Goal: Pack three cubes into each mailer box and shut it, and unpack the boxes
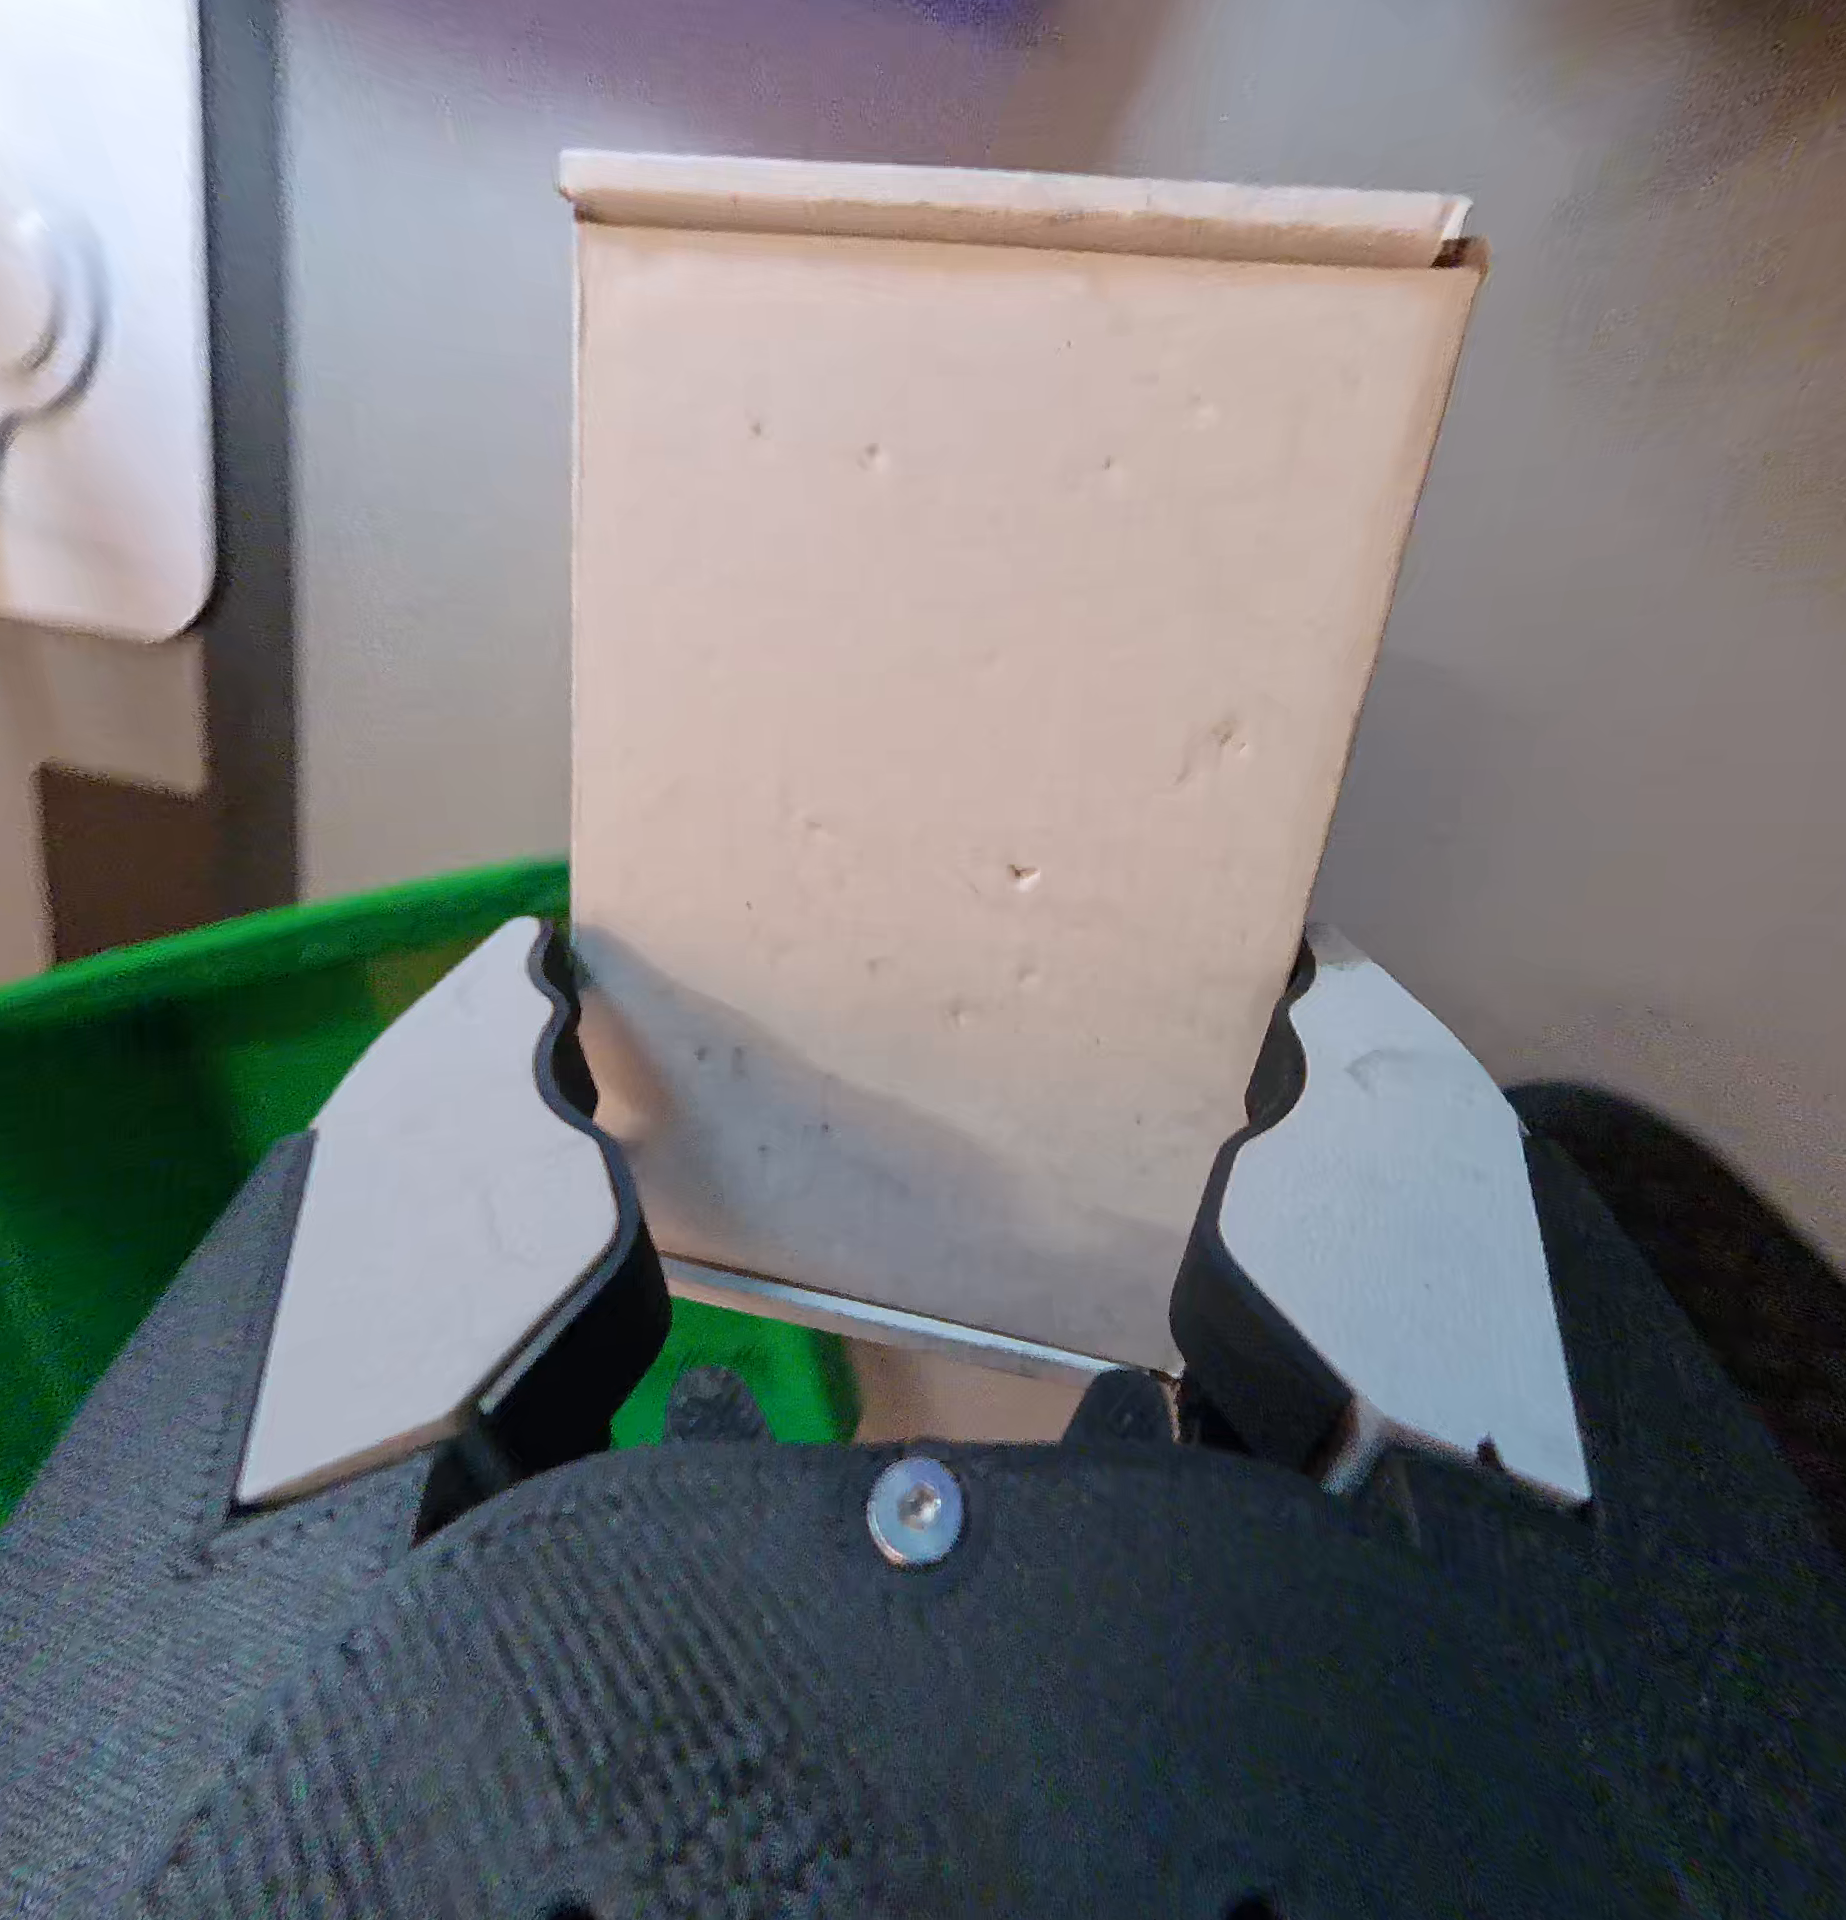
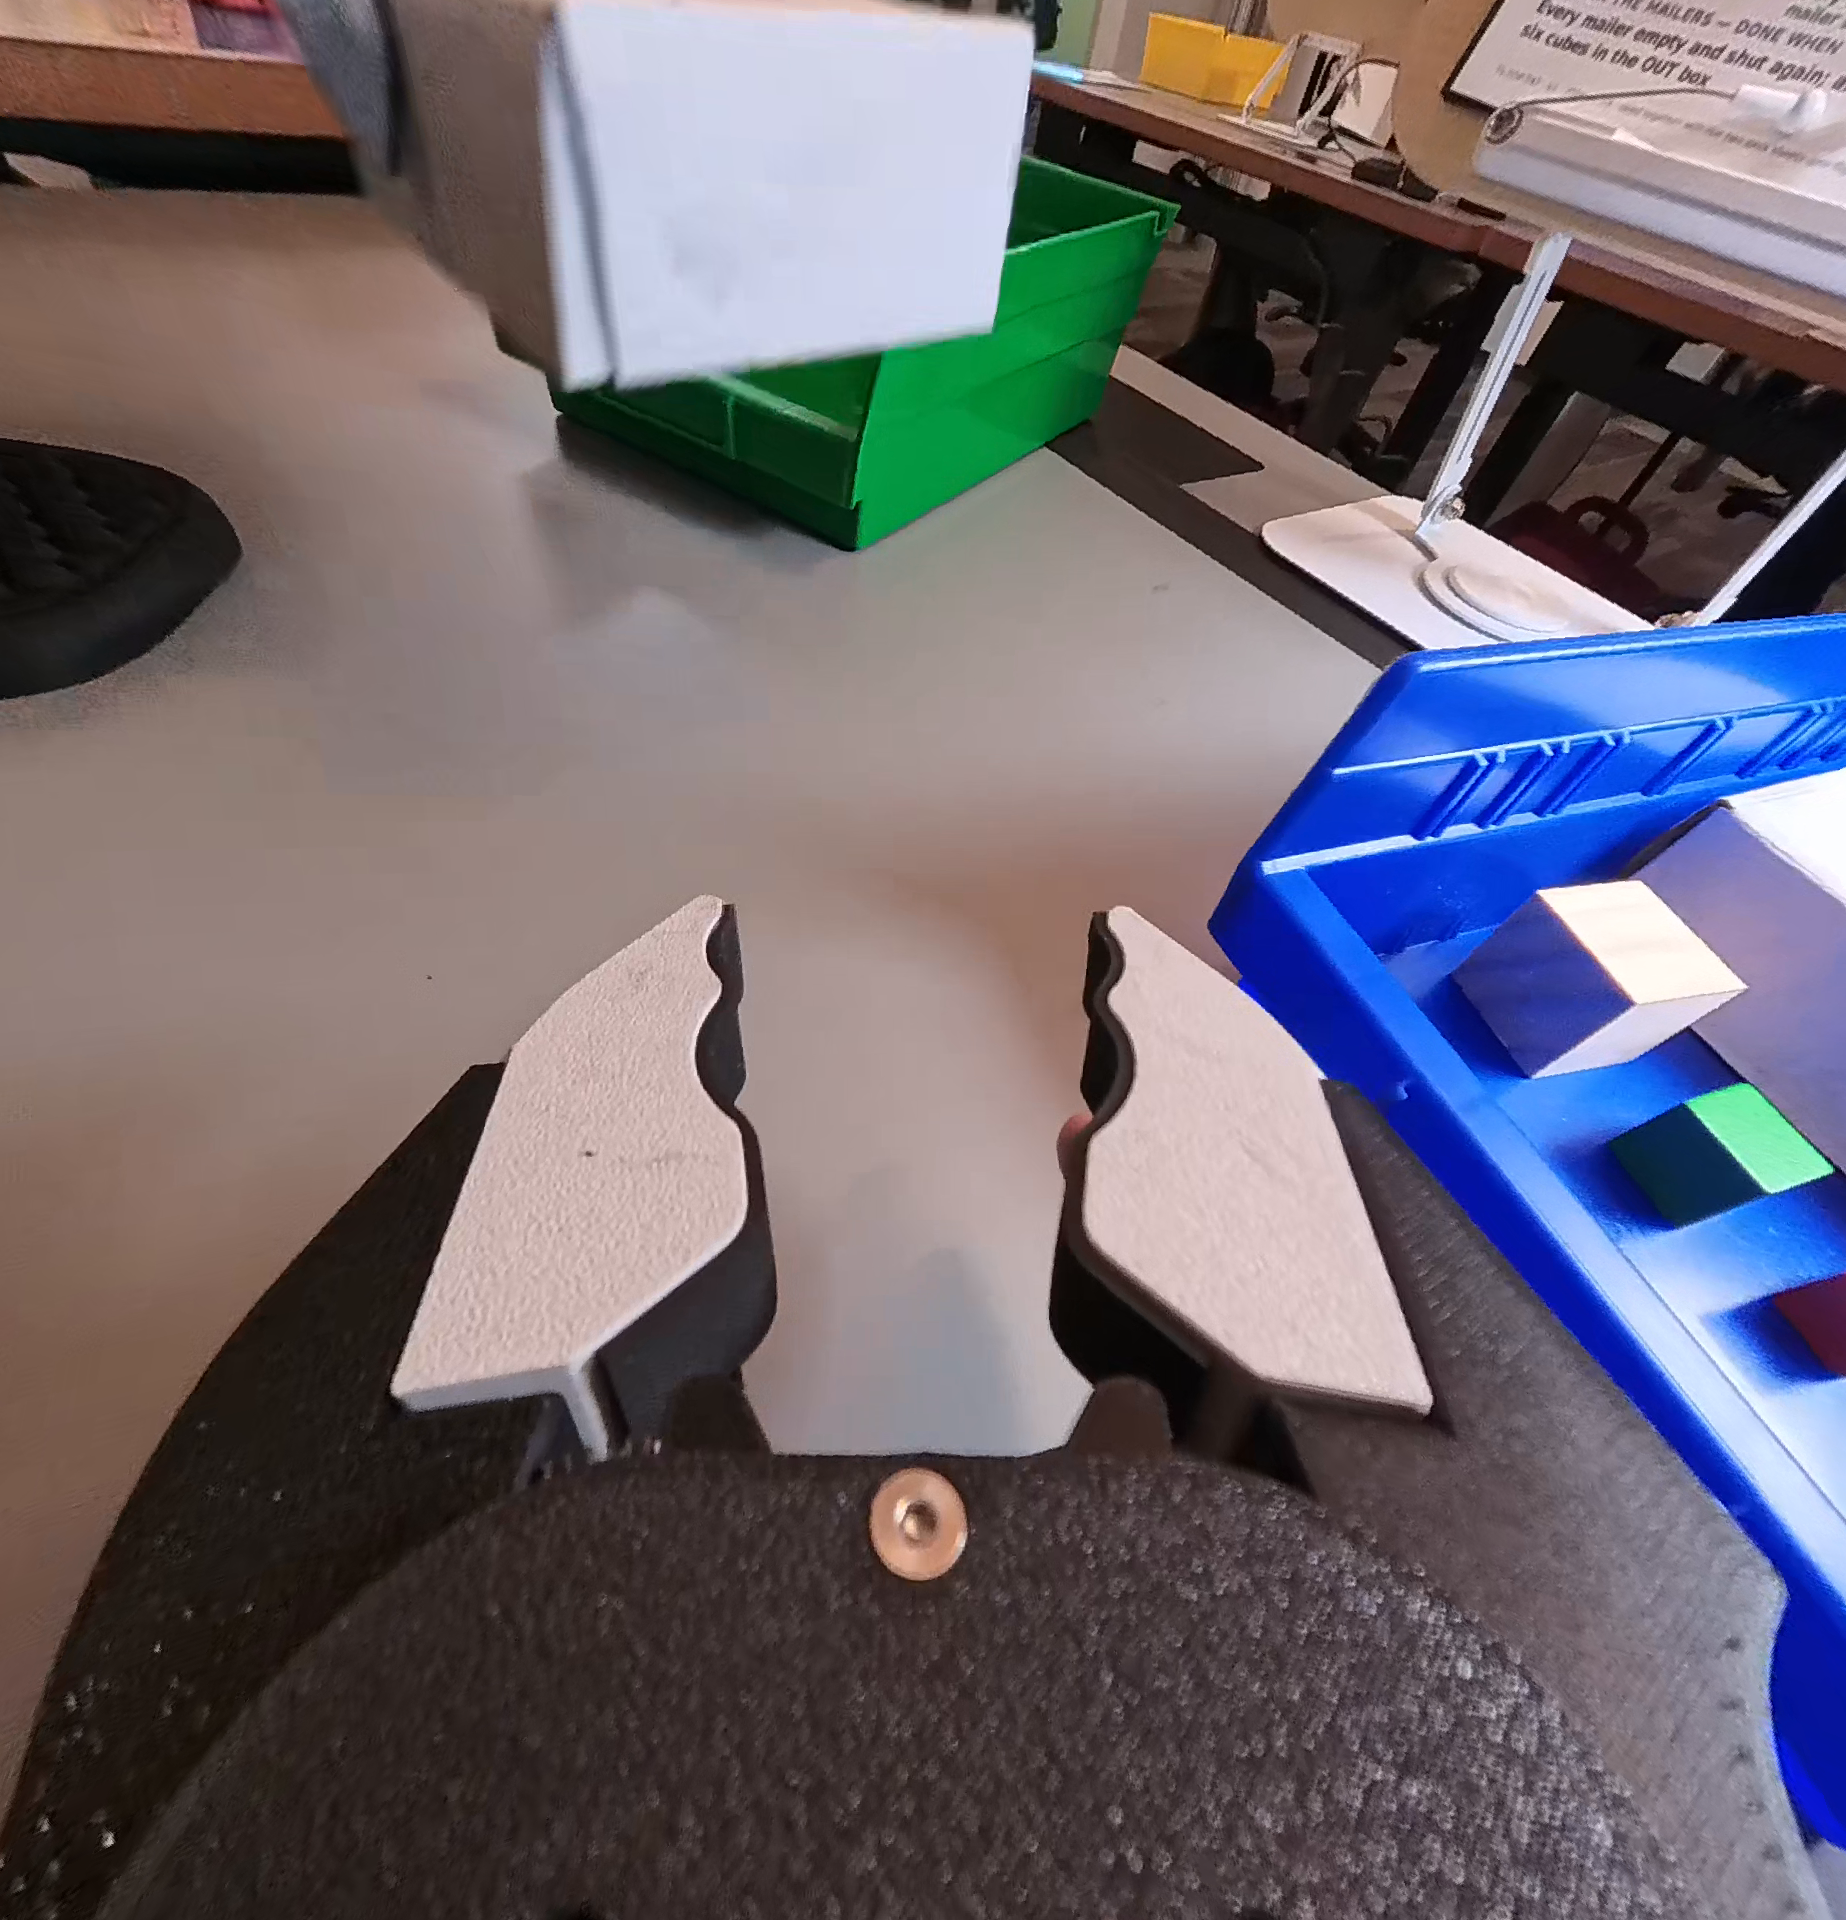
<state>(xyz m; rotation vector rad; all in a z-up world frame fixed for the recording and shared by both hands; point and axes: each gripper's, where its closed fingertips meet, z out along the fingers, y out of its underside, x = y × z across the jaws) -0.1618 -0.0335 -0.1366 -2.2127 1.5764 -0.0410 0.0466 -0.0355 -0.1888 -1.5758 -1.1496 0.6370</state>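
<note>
Two mailer boxes show: one white box (image 2: 784, 187) held in the air, another (image 2: 1792, 904) lying in the blue bin (image 2: 1345, 935). Three cubes: one wooden (image 2: 1599, 971), one green (image 2: 1724, 1153), one dark red (image 2: 1833, 1325). Two bins, the blue and a green (image 2: 960, 436).

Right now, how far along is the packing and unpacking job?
Done: hard to judge; the white mailer box looks shut. In hand: the left gripper holds it in the air near the green bin. Left: three cubes, natural wood, green and red, lie loose in the blue bin; the right gripper is empty.
</note>
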